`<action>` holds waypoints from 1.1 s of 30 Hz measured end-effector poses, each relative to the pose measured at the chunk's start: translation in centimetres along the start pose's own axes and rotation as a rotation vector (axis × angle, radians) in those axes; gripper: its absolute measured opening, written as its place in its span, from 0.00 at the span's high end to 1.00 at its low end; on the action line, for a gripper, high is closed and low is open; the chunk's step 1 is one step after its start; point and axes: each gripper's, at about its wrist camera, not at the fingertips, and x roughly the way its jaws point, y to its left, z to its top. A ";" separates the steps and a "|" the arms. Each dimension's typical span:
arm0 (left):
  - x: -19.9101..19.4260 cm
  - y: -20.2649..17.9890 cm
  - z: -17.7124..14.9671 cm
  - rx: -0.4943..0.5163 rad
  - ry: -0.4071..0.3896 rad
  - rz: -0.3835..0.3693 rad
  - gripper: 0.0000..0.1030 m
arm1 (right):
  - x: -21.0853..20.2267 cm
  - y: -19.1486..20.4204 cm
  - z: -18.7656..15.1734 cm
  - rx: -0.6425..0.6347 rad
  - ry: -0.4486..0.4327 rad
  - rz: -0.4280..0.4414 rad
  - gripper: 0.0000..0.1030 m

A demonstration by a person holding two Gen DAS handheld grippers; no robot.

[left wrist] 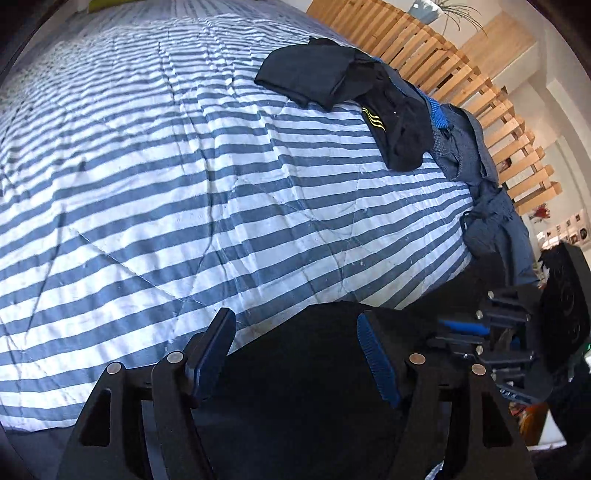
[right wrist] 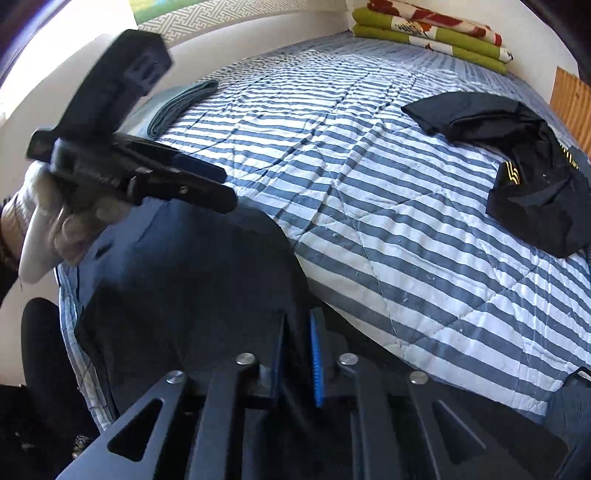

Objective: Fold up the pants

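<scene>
Right gripper (right wrist: 297, 350) pinched on dark pants (right wrist: 192, 273) at striped quilt (right wrist: 388, 229) edge; left gripper (left wrist: 295, 347) wide, empty above them.

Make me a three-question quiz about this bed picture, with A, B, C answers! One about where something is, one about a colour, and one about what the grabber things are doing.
1. Where do the folded green blankets lie?
A. at the far end of the bed, by the wall
B. on the floor
C. on top of the dark pants

2. What colour are the stripes on the bed cover?
A. red and yellow
B. blue and white
C. green and black

3. How are the right gripper's fingers?
A. wide apart over the bare cover
B. shut on the dark pants
C. holding a cup

Answers:
1 A, the blankets are stacked at the far end of the bed against the wall.
2 B, blue and white bands run across the whole cover.
3 B, its pads are pinched on dark cloth, while the left gripper stands open.
</scene>
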 end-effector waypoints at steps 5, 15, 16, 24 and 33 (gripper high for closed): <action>-0.2 -1.9 -0.7 0.050 0.033 -0.105 0.31 | -1.4 2.2 -2.3 -0.100 -0.087 -0.068 0.95; -1.5 -5.4 -6.1 0.207 0.068 -0.090 0.63 | -2.0 2.8 -3.9 -0.107 -0.105 -0.046 0.91; -1.7 -5.7 -6.8 0.222 0.064 -0.077 0.63 | -2.1 2.4 -3.6 -0.085 -0.101 -0.025 0.90; -1.5 -6.6 -10.3 0.275 0.049 -0.074 0.64 | -4.7 0.0 0.0 0.075 -0.106 0.170 0.82; -1.2 -6.1 -10.6 0.296 -0.003 -0.070 0.62 | -0.5 3.5 3.8 -0.030 0.043 0.211 0.70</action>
